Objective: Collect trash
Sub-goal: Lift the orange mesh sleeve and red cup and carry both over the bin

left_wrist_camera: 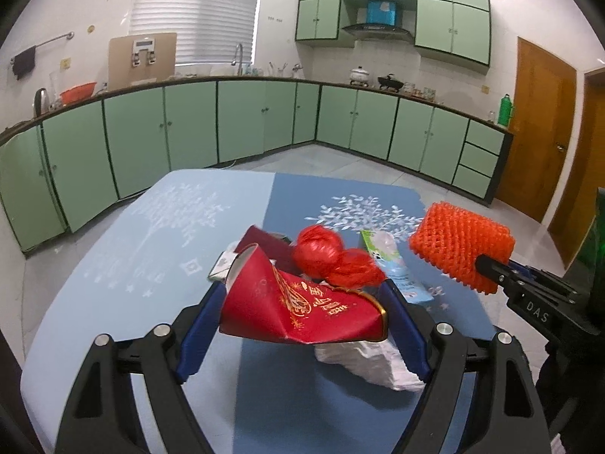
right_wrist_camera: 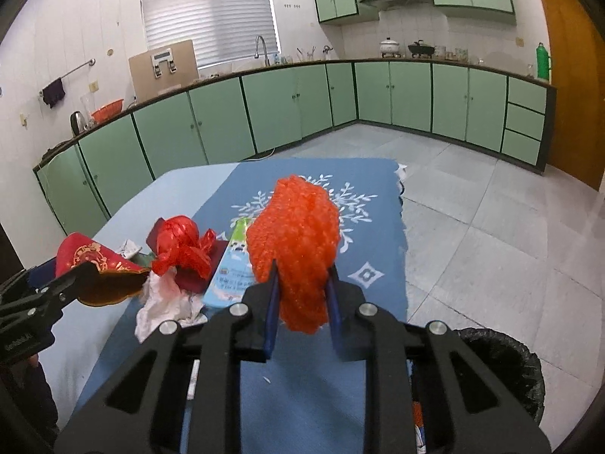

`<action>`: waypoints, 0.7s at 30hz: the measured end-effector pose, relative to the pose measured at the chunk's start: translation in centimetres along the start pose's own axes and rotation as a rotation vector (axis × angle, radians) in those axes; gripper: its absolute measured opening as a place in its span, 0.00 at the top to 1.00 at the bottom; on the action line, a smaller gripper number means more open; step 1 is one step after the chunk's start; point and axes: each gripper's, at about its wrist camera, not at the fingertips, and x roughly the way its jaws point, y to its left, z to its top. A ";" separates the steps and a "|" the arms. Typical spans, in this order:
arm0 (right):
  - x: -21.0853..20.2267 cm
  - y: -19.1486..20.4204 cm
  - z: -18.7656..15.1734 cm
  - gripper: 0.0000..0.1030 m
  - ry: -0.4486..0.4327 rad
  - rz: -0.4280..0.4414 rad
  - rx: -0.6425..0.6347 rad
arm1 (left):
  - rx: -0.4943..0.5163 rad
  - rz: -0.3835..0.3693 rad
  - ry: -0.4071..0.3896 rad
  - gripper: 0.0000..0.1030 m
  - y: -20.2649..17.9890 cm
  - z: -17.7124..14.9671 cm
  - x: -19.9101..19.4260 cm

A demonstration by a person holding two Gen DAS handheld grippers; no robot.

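red paper, printed in gold and squashed into a crumpled paper cup point(left_wrist_camera: 298, 304), sits crosswise between the blue pads of the left gripper point(left_wrist_camera: 302, 310), its open mouth to the left and its flattened base to the right; the jaws stand wide and are clamped on its two ends, and the cup looks lifted clear of the blue patterned tablecloth point(left_wrist_camera: 151, 234). just beyond it, still lying on the cloth, is the rest of the litter: a crumpled white tissue point(left_wrist_camera: 374, 363) under the cup, a dark red flat packet point(left_wrist_camera: 264, 244), a bright red scrunched plastic wrapper point(left_wrist_camera: 332, 259) and a pale blue-and-green flat carton point(left_wrist_camera: 393, 268), its long axis running near to far. to the right of that pile the right gripper point(right_wrist_camera: 302, 295) has its jaws drawn close together, pinching the near end of an orange foam fruit net point(right_wrist_camera: 298, 242), which stands up and away from the fingers, off the table. at the far right, low and near beside the table edge, the rim of a black-lined round bin point(right_wrist_camera: 503, 355) shows in the right wrist view. that is the relation that matters, i judge: the bin lies right of and below both loads, so the right hand is much the nearer and need only swing right and down, while the left must cross over the pile to reach it
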 end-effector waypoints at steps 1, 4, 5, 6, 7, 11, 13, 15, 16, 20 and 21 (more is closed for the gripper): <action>-0.2 -0.1 0.0 0.80 -0.004 0.000 0.002 | 0.001 -0.008 -0.005 0.22 -0.2 0.1 -0.2; -1.0 -0.1 -0.1 0.80 -0.013 0.004 -0.001 | 0.012 -0.022 -0.006 0.22 -0.7 -0.2 -0.4; -1.3 -0.1 -0.2 0.80 -0.015 0.006 -0.004 | 0.012 -0.026 -0.002 0.22 -0.6 -0.2 -0.4; -1.6 0.0 -0.3 0.80 -0.017 0.007 -0.007 | 0.010 -0.031 0.003 0.22 -0.5 -0.4 -0.4; -1.8 0.0 -0.4 0.80 -0.018 0.007 -0.009 | 0.007 -0.034 0.008 0.22 -0.5 -0.5 -0.4; -2.8 -0.2 -0.5 0.80 -0.028 0.012 -0.007 | 0.011 -0.049 0.002 0.22 -1.1 -0.6 -0.9; -3.4 -0.3 -0.3 0.80 -0.038 0.015 -0.002 | 0.018 -0.065 -0.006 0.22 -1.6 -0.3 -1.1; -4.1 -0.6 -0.2 0.80 -0.050 0.013 0.004 | 0.029 -0.081 -0.017 0.22 -2.3 -0.1 -1.3; -4.4 -0.7 -0.1 0.80 -0.055 0.011 0.005 | 0.037 -0.091 -0.023 0.22 -2.8 0.0 -1.4; -5.7 -1.4 0.0 0.80 -0.071 -0.004 0.012 | 0.058 -0.125 -0.031 0.22 -4.5 0.3 -1.5; -6.0 -1.6 0.0 0.80 -0.073 -0.008 0.013 | 0.062 -0.131 -0.033 0.22 -4.8 0.3 -1.5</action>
